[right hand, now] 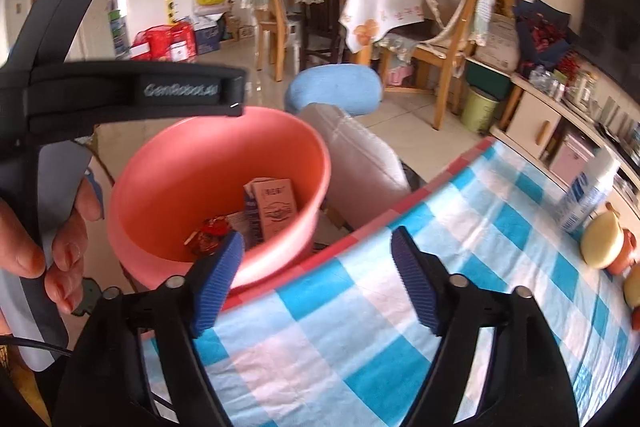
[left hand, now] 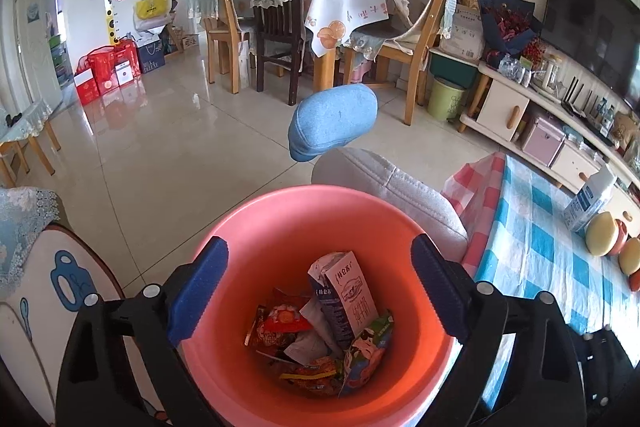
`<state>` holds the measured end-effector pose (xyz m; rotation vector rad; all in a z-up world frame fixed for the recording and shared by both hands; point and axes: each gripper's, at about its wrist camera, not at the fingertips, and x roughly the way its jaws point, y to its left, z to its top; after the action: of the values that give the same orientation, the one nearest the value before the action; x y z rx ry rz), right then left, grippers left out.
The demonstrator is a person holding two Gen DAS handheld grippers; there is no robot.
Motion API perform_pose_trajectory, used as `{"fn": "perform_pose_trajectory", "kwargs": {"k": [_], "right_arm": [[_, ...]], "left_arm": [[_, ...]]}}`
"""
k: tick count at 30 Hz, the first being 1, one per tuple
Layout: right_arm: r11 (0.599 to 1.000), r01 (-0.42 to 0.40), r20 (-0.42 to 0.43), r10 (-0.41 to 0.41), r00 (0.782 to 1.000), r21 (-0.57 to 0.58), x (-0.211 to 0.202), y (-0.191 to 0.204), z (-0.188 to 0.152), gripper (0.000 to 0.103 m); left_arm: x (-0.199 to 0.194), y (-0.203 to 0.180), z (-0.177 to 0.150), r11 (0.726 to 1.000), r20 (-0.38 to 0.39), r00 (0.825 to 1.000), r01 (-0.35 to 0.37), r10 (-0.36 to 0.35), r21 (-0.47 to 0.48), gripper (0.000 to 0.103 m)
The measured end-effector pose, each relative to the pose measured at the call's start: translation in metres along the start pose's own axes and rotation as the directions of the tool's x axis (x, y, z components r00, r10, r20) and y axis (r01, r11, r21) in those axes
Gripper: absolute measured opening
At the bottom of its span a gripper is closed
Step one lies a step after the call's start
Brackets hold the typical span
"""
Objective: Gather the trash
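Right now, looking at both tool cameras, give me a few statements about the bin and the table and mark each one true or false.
1. The pink bin holds a milk carton and snack wrappers. True.
2. The left tool is clamped on a wrapper. False: its jaws stand open over the bin with nothing between them.
3. The right tool is open above the checked tablecloth. True.
4. The bin stands on top of the table. False: it sits beside the table edge, lower than the cloth.
5. A blue and white carton stands on the table. True.
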<state>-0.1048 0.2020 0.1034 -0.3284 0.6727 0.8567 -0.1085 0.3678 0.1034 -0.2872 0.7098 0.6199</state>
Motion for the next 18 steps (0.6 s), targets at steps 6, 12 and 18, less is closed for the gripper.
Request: {"fn": "perform_pose_trajectory", "kwargs": {"k": [6, 12, 18], "right_arm": [[0.995, 0.078, 0.001, -0.078, 0.997, 0.069, -0.014, -0.026, -0.012, 0.086], [0.985, 0.133, 0.003, -0.134, 0.991, 0.108, -0.033, -0.048, -0.03, 0.087], [0.972, 0.177, 0.005, -0.18, 0.984, 0.154, -0.055, -0.072, -0.053, 0.088]], "left_arm": [[0.003, -0.017, -0.004, 0.998, -0.022, 0.999, -0.025, 0.026, 0.053, 0.094], [0.006, -0.035, -0.009, 0.996, -0.037, 0.999, -0.015, 0.018, 0.093, 0.095], [0.001, -0.06, -0.018, 0.987, -0.021, 1.0, 0.017, -0.014, 0.161, 0.095]]}}
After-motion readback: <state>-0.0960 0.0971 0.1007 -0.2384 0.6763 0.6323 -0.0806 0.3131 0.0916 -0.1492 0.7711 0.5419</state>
